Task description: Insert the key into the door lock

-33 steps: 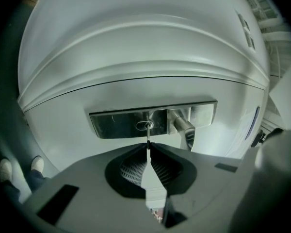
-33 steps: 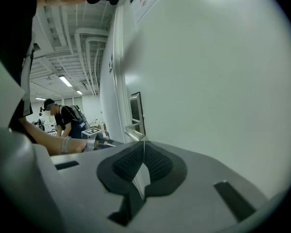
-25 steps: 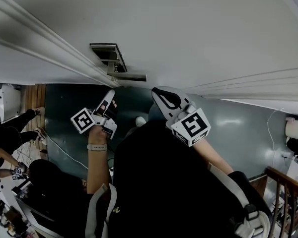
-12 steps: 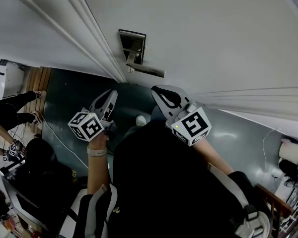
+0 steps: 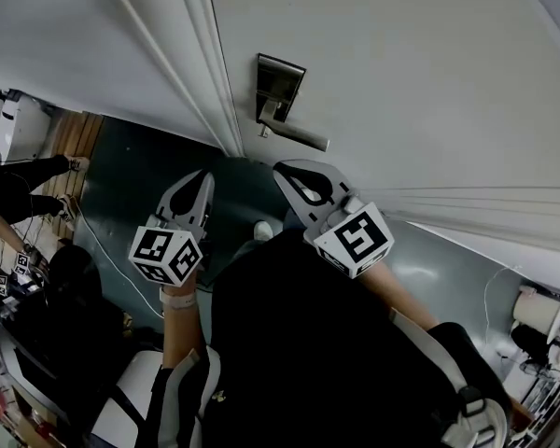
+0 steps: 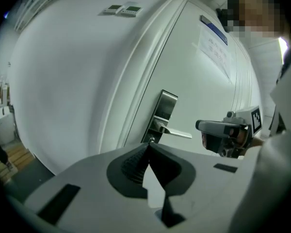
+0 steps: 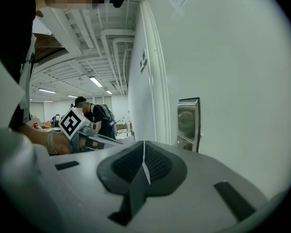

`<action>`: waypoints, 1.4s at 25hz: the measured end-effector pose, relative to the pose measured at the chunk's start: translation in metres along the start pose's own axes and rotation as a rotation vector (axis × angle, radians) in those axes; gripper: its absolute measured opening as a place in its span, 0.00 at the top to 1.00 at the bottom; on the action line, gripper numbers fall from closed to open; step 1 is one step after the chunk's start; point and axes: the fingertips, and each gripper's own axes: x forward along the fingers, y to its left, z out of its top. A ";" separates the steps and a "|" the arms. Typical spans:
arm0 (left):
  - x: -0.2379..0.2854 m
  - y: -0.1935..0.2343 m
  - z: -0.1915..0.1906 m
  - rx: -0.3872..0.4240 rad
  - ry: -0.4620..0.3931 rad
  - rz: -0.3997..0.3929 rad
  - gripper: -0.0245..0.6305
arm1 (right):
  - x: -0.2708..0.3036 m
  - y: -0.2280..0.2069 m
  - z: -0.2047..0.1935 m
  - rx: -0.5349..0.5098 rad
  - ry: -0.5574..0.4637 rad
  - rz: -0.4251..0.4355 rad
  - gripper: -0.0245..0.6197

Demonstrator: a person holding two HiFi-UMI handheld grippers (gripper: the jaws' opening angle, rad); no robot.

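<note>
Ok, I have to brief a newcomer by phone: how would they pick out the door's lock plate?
Find the white door, then its edge beside the moulded frame. There sits the lock plate, an upright rectangle of shiny metal with a lever handle sticking out sideways; it is the only shiny metal piece on the door.

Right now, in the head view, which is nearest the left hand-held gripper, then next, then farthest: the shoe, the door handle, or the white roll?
From the left hand-held gripper:
1. Door handle, just up and right, on the door.
2. Shoe, off left, low down.
3. White roll, far right corner.
</note>
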 end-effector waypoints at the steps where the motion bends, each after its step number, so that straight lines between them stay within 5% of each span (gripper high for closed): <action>1: -0.002 0.001 0.001 0.024 0.000 0.012 0.95 | 0.002 0.000 0.002 -0.002 -0.003 0.006 0.93; 7: -0.010 -0.001 0.007 0.163 0.023 0.068 0.95 | 0.011 0.007 0.017 -0.012 -0.013 0.045 0.93; 14: -0.018 -0.014 0.021 0.213 -0.014 0.061 0.95 | 0.013 0.017 0.024 -0.027 -0.003 0.075 0.93; 35: -0.025 -0.029 0.019 0.234 -0.046 0.031 0.95 | 0.005 0.024 0.010 -0.002 0.027 0.073 0.93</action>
